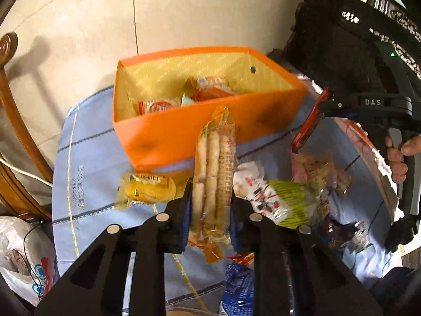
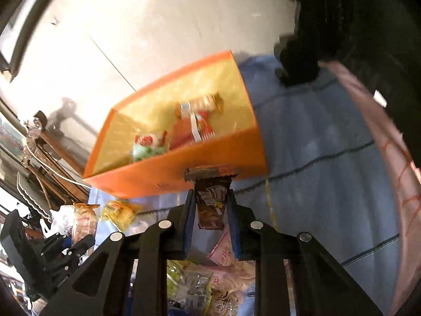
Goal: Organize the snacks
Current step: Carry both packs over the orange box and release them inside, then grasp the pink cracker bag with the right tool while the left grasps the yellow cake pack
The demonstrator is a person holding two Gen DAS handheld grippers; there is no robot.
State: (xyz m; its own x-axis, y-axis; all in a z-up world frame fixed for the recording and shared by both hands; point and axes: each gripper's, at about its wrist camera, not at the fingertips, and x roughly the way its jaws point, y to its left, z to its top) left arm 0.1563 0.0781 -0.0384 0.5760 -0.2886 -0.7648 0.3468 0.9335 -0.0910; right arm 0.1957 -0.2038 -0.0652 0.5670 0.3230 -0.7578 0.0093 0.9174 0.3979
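Note:
My left gripper (image 1: 210, 194) is shut on a clear packet of long pale biscuit sticks (image 1: 214, 163), held upright above the blue cloth, just in front of the orange box (image 1: 184, 134). The box is open at the top, with a yellow lining and several snack packets (image 1: 208, 89) inside. My right gripper (image 2: 210, 205) is shut on a dark brown snack bar (image 2: 211, 200), held up before the orange box (image 2: 210, 155). In the left wrist view the right gripper (image 1: 306, 129) appears at the right, its bar edge-on and red-brown, a hand (image 1: 400, 155) on its handle.
A blue striped cloth (image 1: 86, 158) covers the round table. Loose snacks lie on it: a yellow packet (image 1: 150, 187), a green and white packet (image 1: 279, 197), a blue packet (image 1: 236, 287). A wooden chair (image 1: 15, 121) and a plastic bag (image 1: 23, 260) are at the left.

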